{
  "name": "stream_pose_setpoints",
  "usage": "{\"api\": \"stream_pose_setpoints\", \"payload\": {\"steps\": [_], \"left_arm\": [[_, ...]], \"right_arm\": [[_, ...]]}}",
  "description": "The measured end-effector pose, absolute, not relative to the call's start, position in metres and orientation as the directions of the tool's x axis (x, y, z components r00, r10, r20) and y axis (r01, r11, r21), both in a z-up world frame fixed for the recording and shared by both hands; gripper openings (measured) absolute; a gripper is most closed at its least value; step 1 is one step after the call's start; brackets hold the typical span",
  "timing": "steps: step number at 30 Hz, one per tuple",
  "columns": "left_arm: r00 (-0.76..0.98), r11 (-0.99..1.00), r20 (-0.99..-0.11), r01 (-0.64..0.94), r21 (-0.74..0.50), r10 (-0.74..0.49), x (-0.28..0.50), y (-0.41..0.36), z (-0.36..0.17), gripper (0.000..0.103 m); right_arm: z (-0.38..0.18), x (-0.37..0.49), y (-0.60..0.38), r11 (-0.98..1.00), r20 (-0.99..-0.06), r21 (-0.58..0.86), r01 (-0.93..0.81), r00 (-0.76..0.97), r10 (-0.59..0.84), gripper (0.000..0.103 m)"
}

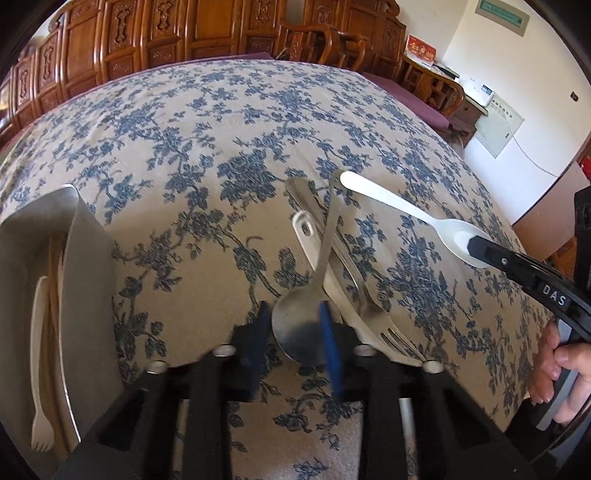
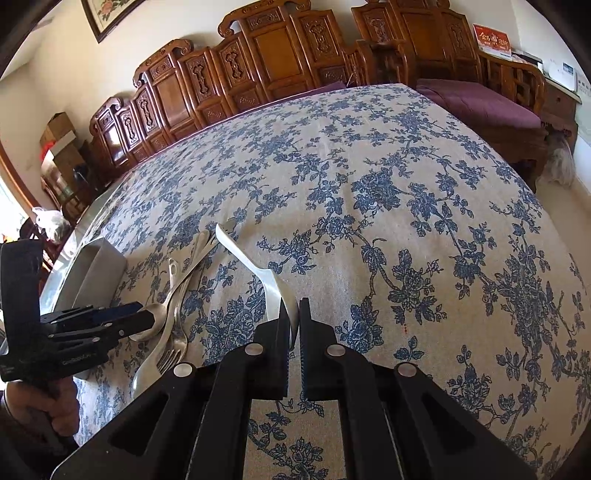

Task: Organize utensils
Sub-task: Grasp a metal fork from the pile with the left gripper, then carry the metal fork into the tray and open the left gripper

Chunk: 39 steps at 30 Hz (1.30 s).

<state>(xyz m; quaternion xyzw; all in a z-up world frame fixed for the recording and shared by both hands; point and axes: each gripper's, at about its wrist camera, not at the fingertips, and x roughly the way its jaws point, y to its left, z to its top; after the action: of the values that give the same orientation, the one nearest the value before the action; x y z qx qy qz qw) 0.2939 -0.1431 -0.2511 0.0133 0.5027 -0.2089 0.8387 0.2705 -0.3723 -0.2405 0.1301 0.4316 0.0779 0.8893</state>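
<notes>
While blurred, left tongs (image 1: 293,334) flank steel spoon (image 1: 295,325), grip unclear | right tongs (image 2: 294,325) clamp white spoon (image 2: 255,266)

a home's sitting or dining room: a big table (image 2: 369,192) under a beige cloth with blue flowers, carved wooden benches (image 2: 258,62) along the cream wall, purple seat cushions (image 2: 480,103), a framed flower picture (image 2: 107,14) up high, and cardboard boxes (image 2: 59,133) stacked in the corner.
</notes>
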Motion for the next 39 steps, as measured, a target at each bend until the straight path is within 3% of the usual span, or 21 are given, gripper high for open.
{"api": "stream_pose_setpoints", "payload": {"steps": [5, 10, 25, 39], "left_arm": [[0.428, 0.915, -0.841, 0.363, -0.175, -0.331, 0.284, -0.142, -0.242, 0.007], [0.437, 0.912, -0.833, 0.369, -0.178, -0.339, 0.275, -0.144, -0.230, 0.001], [0.523, 0.934, -0.815, 0.352, -0.060, -0.249, 0.251, -0.144, -0.207, 0.000], [0.607, 0.970, -0.774, 0.242, -0.037, -0.181, 0.232, -0.077, -0.159, 0.000]], "right_arm": [[-0.241, 0.270, -0.373, 0.955, -0.749, 0.298, -0.017, 0.616, 0.245, 0.006], [-0.240, 0.269, -0.373, 0.956, -0.749, 0.292, -0.012, 0.620, 0.236, 0.006], [-0.233, 0.264, -0.371, 0.956, -0.727, 0.293, -0.027, 0.643, 0.241, 0.006], [-0.209, 0.248, -0.333, 0.956, -0.685, 0.267, -0.120, 0.674, 0.276, 0.006]]}}
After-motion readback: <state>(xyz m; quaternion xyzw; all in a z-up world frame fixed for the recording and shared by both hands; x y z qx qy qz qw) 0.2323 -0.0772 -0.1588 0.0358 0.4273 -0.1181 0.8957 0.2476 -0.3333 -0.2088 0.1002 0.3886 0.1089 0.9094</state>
